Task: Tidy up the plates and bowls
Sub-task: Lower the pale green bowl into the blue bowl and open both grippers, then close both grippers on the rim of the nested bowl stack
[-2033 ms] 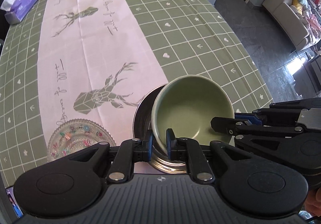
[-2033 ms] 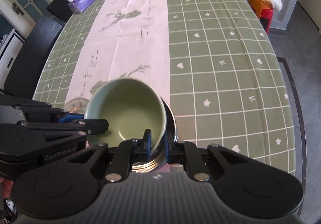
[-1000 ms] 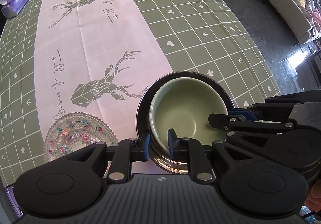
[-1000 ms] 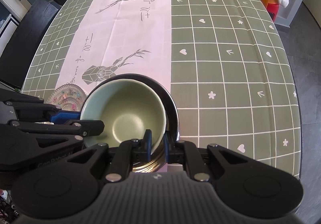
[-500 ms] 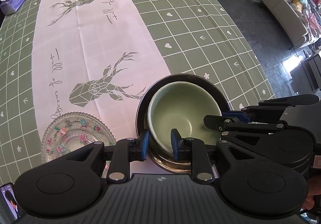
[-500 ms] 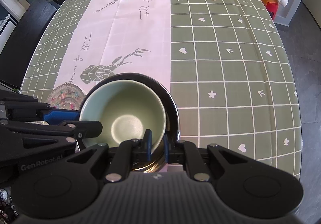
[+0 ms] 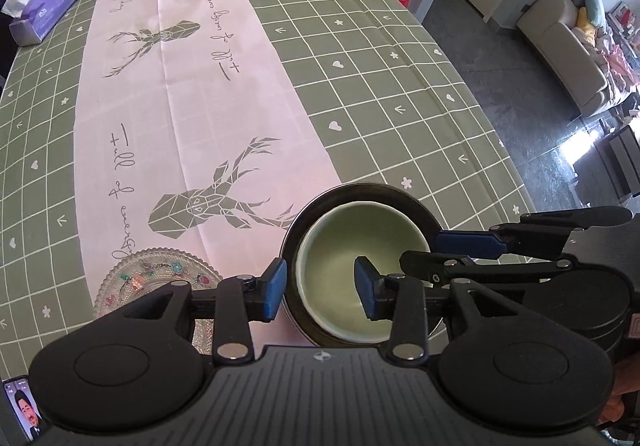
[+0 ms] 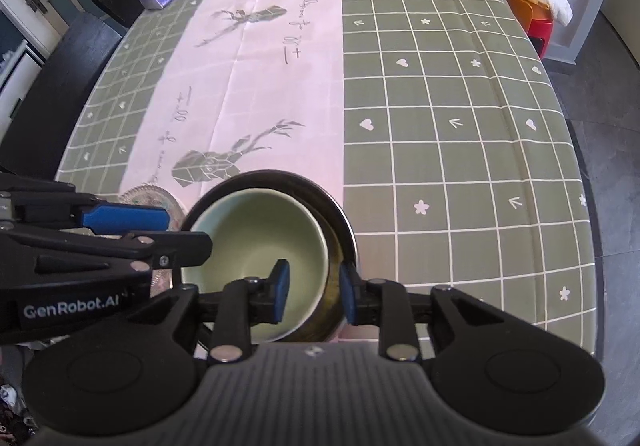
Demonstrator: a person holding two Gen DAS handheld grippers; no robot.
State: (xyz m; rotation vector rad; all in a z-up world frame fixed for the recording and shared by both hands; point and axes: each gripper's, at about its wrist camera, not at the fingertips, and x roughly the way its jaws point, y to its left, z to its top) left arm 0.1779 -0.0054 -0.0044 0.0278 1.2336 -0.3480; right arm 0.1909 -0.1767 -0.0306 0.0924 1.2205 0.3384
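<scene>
A green checked cloth with a pale deer runner covers the surface [image 7: 380, 58]. Near its edge, the green ceramic bowl [image 7: 360, 246] sits nested in the steel bowl [image 7: 404, 193]. The left hand-held gripper [image 7: 320, 288] and right hand-held gripper [image 8: 314, 292] stand apart, straddling the rims. The glazed bowl is probably slick, stiff and breakable; pinch its rim.

1. Bright daylight; glare patch on the grey stone floor [image 7: 576, 150] at right of left view.
2. Pink runner on the green checked tablecloth [image 8: 440, 94] slightly washed out.
3. Strong fisheye bending at edges; corners vignetted dark.
4. Right view softer, hazier than left.
5. Shiny dark metal bowl [image 7: 400, 194] rim catches highlights.
</scene>
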